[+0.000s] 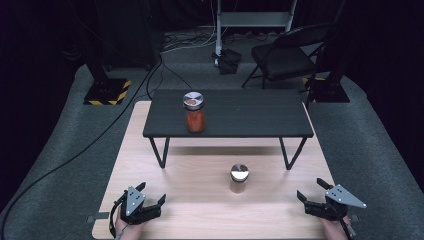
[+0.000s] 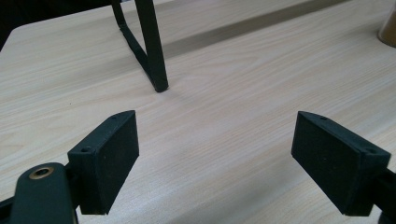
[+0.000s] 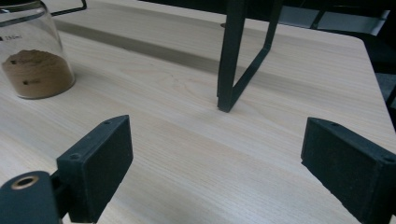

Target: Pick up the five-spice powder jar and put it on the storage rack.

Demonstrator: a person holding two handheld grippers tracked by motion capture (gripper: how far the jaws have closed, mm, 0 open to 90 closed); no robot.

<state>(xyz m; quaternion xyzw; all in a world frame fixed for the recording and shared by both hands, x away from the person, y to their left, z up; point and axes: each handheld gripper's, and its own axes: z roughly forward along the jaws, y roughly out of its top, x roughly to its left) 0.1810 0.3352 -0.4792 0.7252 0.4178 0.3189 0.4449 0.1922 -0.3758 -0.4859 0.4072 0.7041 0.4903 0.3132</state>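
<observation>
Two grippers are parked at the near edge of the wooden table (image 1: 150, 145), one per corner. The left gripper (image 1: 151, 194) is seen w/ its jaws spread wide, nothing between them, just bare wood in the left gripper view. Same deal for the right gripper (image 1: 310, 189): jaws wide apart, nothing gripped, pads off everything.

The small jar (image 1: 239, 178) w/ brown powder and a silver lid is stood upright on the wood, approx. midway between the grippers but further in, nearer the right one, well apart from both. In the right gripper view it's caught at upper left (image 3: 33, 56), glass w/ powder in the bottom.

Behind it a low black stand (image 1: 235, 122) is set on the table; a red-filled jar (image 1: 194, 113) is placed upright on its top, left of centre.
</observation>
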